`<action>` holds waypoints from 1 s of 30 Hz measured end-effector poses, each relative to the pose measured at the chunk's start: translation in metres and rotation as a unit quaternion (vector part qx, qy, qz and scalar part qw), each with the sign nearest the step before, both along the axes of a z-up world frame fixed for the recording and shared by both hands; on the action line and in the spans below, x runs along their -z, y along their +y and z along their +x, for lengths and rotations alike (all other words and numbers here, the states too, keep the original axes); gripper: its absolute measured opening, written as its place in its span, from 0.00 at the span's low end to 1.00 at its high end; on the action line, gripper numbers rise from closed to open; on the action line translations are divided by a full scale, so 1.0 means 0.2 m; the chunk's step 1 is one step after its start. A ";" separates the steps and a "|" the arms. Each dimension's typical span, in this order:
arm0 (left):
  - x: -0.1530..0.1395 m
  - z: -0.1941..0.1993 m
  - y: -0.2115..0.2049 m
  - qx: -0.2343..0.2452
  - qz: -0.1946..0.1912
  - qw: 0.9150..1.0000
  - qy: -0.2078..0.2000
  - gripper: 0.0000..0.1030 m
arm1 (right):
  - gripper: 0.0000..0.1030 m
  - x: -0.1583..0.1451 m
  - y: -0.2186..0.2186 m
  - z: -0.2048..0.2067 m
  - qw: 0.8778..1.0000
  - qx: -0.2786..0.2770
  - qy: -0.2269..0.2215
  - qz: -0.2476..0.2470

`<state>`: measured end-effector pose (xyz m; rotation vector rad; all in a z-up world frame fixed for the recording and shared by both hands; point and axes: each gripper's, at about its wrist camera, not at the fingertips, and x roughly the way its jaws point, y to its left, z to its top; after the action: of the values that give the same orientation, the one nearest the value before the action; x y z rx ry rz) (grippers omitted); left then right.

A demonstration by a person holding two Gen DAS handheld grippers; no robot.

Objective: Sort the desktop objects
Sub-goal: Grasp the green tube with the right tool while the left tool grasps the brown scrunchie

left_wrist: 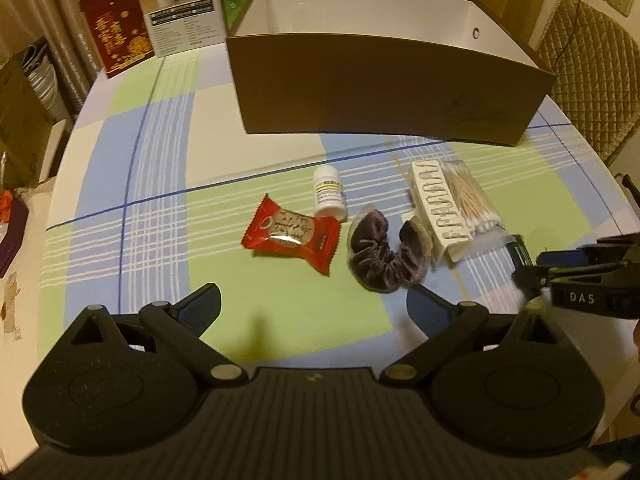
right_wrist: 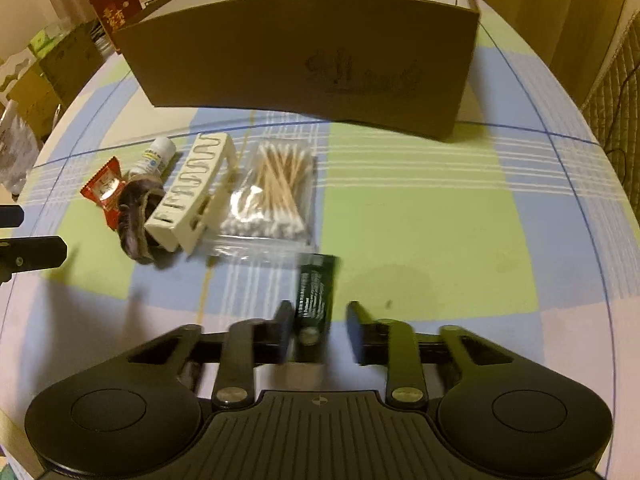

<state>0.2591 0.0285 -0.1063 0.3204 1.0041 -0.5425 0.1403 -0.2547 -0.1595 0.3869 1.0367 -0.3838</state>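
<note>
A dark green tube (right_wrist: 316, 292) lies on the checked tablecloth between the fingers of my right gripper (right_wrist: 320, 320), which is shut on it; the picture is blurred there. Left of the tube lie a bag of cotton swabs (right_wrist: 276, 196), a white hair claw (right_wrist: 192, 192), a purple scrunchie (right_wrist: 136, 216), a red candy packet (right_wrist: 104, 188) and a small white bottle (right_wrist: 154, 156). My left gripper (left_wrist: 314, 304) hovers open just in front of the scrunchie (left_wrist: 380, 256) and the candy packet (left_wrist: 290, 236), with nothing between its fingers. The right gripper (left_wrist: 528, 276) shows at the far right.
A large brown box (left_wrist: 392, 88) with a white inside stands open-topped behind the objects. Printed cartons (left_wrist: 184, 20) stand at the table's far left corner. A quilted chair (left_wrist: 588, 76) is beyond the right edge. Cardboard boxes (left_wrist: 20, 120) sit off the left side.
</note>
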 end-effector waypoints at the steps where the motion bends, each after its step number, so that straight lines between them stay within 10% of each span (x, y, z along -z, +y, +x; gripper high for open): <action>1: 0.01 0.01 -0.01 0.004 -0.001 1.000 0.002 0.93 | 0.17 0.00 -0.02 -0.01 1.000 0.004 -0.001 0.000; 15: 0.13 0.04 -0.20 0.170 -0.020 0.985 -0.017 0.76 | 0.14 -0.02 -0.22 -0.26 0.998 0.069 -0.002 -0.005; 30: 0.27 0.14 -0.29 0.203 -0.045 0.978 0.022 0.39 | 0.16 -0.03 -0.25 -0.35 0.996 0.090 -0.010 -0.007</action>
<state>0.2879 -0.0299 -0.1601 0.4367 0.9574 -0.9666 0.0697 -0.3048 -0.1532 0.4713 0.9823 -0.5468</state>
